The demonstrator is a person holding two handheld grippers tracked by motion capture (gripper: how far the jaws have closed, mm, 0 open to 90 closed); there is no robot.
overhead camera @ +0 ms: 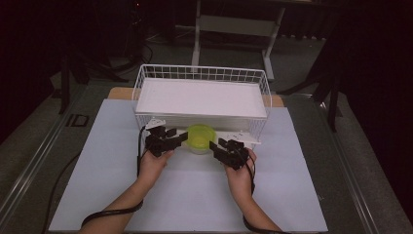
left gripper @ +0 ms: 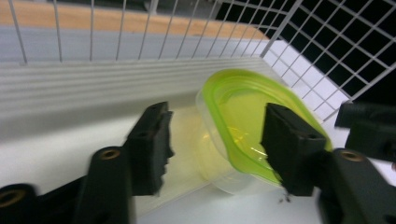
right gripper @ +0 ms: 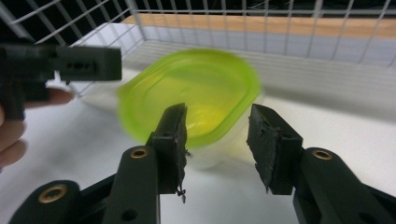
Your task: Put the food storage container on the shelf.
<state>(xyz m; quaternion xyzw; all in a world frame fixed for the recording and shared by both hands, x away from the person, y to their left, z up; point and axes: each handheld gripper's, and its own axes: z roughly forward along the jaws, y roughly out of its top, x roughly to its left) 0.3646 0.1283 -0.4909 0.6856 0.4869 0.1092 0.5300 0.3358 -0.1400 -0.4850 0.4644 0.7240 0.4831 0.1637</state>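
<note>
1. One small clear tub (overhead camera: 199,145) with a green lid (overhead camera: 200,135) stands on the white table (overhead camera: 195,195), just in front of the wire basket (overhead camera: 146,78) and midway between the two hands.
2. Its lid looks seated on the tub, though in the left gripper view the tub (left gripper: 215,158) appears tilted because the camera is turned; the lid (left gripper: 243,107) rim lies between that gripper's jaws.
3. The left hand-held gripper (overhead camera: 179,137) has its jaws spread, with the tub's side and lid edge in the gap and neither pad clearly pressing on it.
4. The right hand-held gripper (overhead camera: 215,145) is spread as well; in the right gripper view its jaws stand just short of the near edge of the lid (right gripper: 196,88), which is blurred.
5. Judged from this, the step in hand is the approach: both grippers are closing in on the tub from either side, and nothing is gripped yet.
6. The next move calls for one gripper to steady the tub's body while the other takes the lid rim, squeezing gently since the thin plastic will flex.
7. The basket wall just behind leaves little room to push forward.
</note>
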